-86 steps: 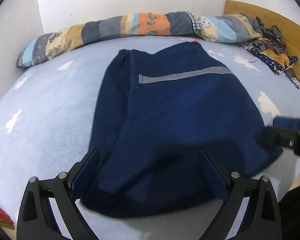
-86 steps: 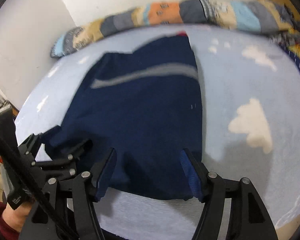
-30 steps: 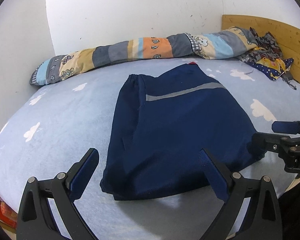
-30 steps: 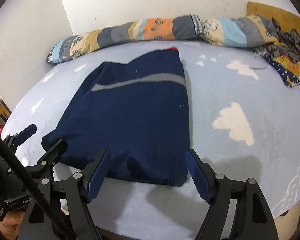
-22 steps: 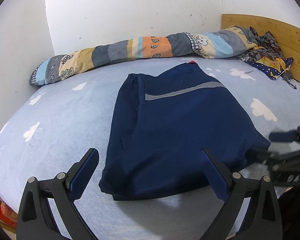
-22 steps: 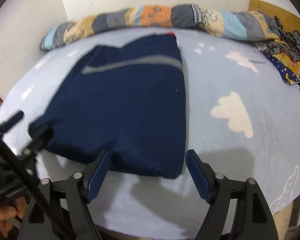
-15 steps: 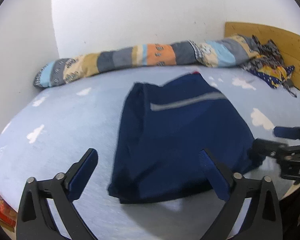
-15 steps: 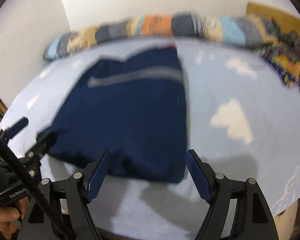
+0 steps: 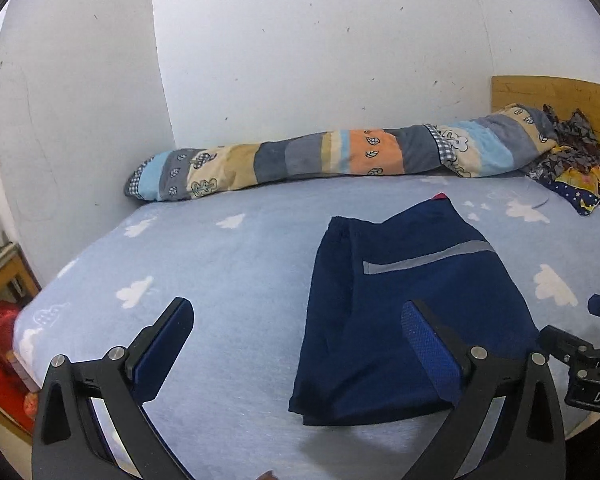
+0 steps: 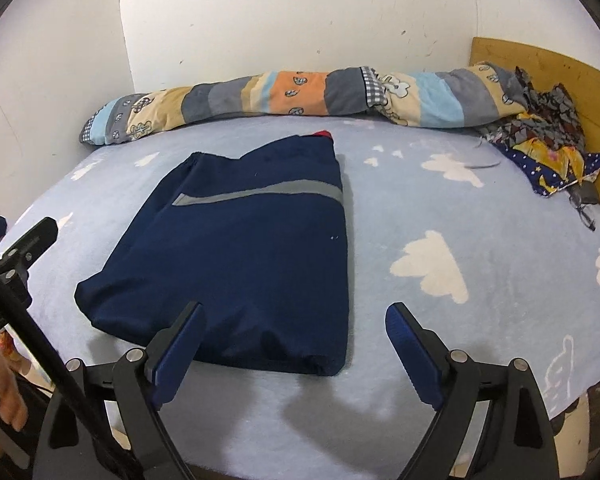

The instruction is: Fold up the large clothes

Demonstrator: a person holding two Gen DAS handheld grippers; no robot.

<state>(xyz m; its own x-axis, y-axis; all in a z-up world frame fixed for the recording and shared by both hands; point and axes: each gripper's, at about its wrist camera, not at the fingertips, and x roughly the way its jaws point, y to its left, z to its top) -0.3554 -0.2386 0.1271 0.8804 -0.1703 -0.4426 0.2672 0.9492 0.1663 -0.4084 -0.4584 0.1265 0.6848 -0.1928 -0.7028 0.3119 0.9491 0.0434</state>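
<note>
A folded navy garment (image 9: 404, 312) with a grey stripe lies flat on the light blue bed (image 9: 220, 264); it also shows in the right wrist view (image 10: 252, 248), with a bit of red at its far edge. My left gripper (image 9: 296, 328) is open and empty, held above the bed at the garment's near left side. My right gripper (image 10: 294, 328) is open and empty, above the garment's near right corner. Each gripper shows at the edge of the other's view.
A long patchwork bolster (image 10: 300, 92) lies along the white wall at the back. A heap of patterned cloth (image 10: 548, 148) sits by the wooden headboard (image 10: 540, 64) at the right. Red items and a wooden frame (image 9: 0, 320) stand beyond the bed's left edge.
Both grippers have pulled back and up from the garment, and the left one has swung left. The garment lies unmoved.
</note>
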